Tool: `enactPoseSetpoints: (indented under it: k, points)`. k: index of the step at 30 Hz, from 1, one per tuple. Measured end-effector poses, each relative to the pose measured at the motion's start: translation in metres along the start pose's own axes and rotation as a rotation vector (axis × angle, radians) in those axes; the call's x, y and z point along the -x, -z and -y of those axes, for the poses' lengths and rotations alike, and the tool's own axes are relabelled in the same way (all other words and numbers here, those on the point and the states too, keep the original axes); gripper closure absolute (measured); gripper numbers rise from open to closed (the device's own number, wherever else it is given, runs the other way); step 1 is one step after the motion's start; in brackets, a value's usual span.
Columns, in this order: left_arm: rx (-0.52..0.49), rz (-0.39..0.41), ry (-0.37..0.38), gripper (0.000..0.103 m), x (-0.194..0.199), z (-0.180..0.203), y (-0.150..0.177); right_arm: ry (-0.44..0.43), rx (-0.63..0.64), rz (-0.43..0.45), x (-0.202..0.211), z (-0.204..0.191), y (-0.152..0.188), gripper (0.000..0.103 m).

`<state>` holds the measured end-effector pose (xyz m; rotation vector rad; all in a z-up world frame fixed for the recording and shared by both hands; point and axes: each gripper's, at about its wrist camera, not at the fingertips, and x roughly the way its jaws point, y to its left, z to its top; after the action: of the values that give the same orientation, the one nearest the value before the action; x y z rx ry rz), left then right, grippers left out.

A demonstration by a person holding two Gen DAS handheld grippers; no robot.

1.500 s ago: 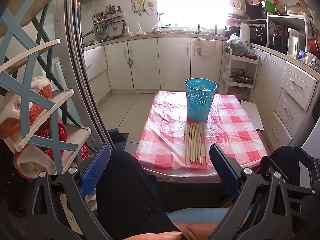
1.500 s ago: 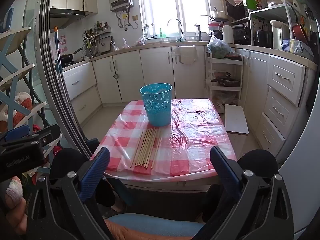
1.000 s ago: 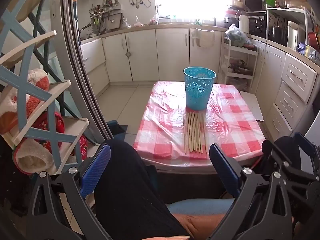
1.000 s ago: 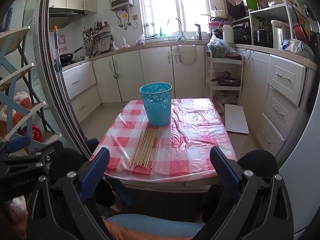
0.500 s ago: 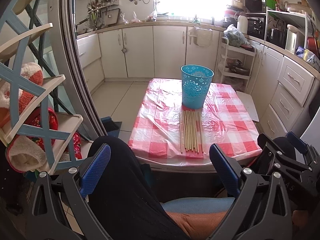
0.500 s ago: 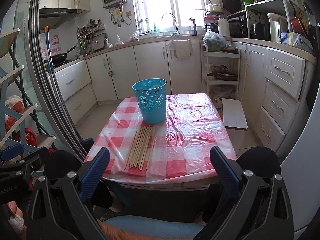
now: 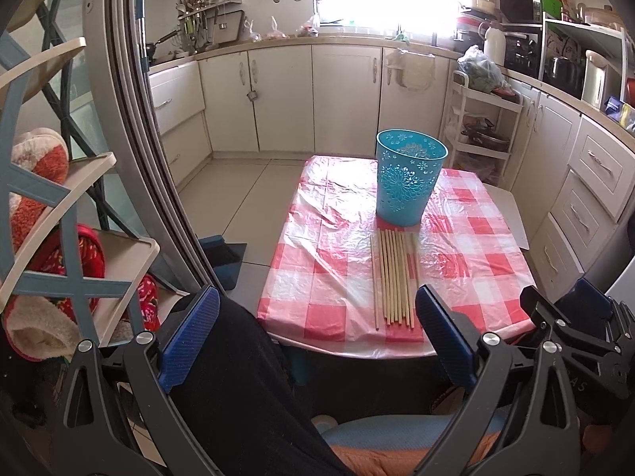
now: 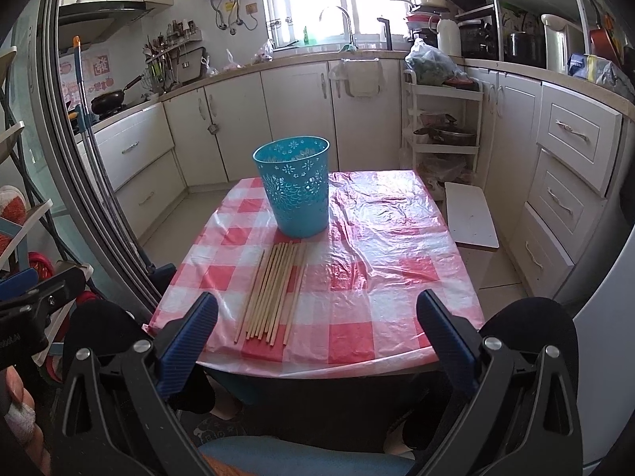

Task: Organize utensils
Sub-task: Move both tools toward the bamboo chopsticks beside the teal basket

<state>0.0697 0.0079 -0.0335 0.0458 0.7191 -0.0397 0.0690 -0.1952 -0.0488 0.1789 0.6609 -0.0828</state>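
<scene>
On the checked tablecloth [image 8: 397, 269]: teal perforated bin [image 8: 293, 186], upright, interior not visible. Just in front of bin: bamboo chopsticks [image 8: 274, 293], laid parallel, far ends close to its base. Nearer than chopsticks, short of the cloth: left gripper [image 7: 317, 337] and right gripper [image 8: 317, 333], both spread wide, empty. Beyond bin: white cabinets [image 8: 297, 119].

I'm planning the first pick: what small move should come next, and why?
Probably bring the right gripper forward over the near ends of the chopsticks. Both grippers are open and empty, short of the table; the sticks lie flat in a row before the upright blue bin, none inside it that shows.
</scene>
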Motion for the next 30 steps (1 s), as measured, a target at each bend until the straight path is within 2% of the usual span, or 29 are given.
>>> enactPoseSetpoints:
  k: [5,13,20,30]
  points:
    - [0.018,0.004,0.0,0.008,-0.017,0.001,-0.015,-0.003,0.0,0.01,-0.008,-0.003,-0.013,0.007]
    - [0.03,0.035,0.023,0.008,-0.034,0.009,-0.037,0.033,-0.005,0.178,0.017,0.001,-0.043,0.007]
    - [0.026,0.055,0.043,0.008,-0.032,0.015,-0.042,0.007,-0.049,0.229,0.026,0.0,-0.056,0.007]
    - [0.037,0.078,0.036,0.008,-0.021,0.011,-0.041,0.001,-0.042,0.245,0.035,-0.004,-0.052,0.007]
